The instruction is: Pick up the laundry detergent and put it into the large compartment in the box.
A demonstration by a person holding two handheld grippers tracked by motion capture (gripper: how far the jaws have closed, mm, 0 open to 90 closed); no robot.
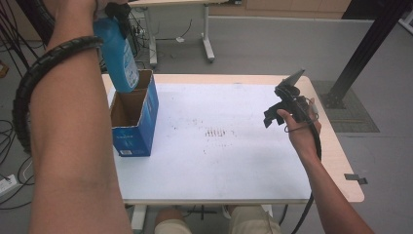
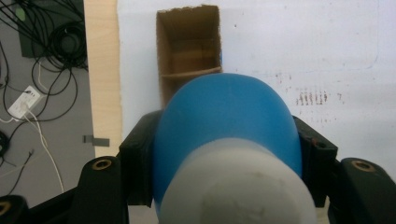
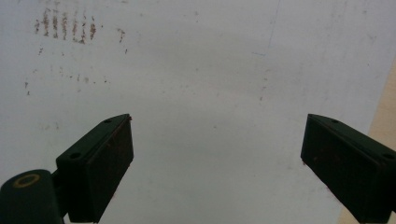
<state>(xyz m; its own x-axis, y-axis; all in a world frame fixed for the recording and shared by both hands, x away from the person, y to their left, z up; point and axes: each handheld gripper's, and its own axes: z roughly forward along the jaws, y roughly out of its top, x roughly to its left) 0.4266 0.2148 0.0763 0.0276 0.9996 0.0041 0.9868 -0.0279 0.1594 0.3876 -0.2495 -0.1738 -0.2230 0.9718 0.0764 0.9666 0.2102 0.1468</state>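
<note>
Glossy blue plastic bottle point(image 1: 118, 56) with white cap point(image 2: 236, 186); blue cardboard box point(image 1: 138, 118), brown inside; white tabletop point(image 1: 229, 156) speckled reddish-brown.

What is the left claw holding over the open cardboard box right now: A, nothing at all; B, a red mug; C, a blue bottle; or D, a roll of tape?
C: the left claw is clamped on a blue bottle, hanging above the open box.

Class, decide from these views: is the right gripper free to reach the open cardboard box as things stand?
Probably yes. The right gripper is open and holds nothing, and bare table lies between it and the box. The bottle in the left gripper hangs over the box's opening, though.
</note>
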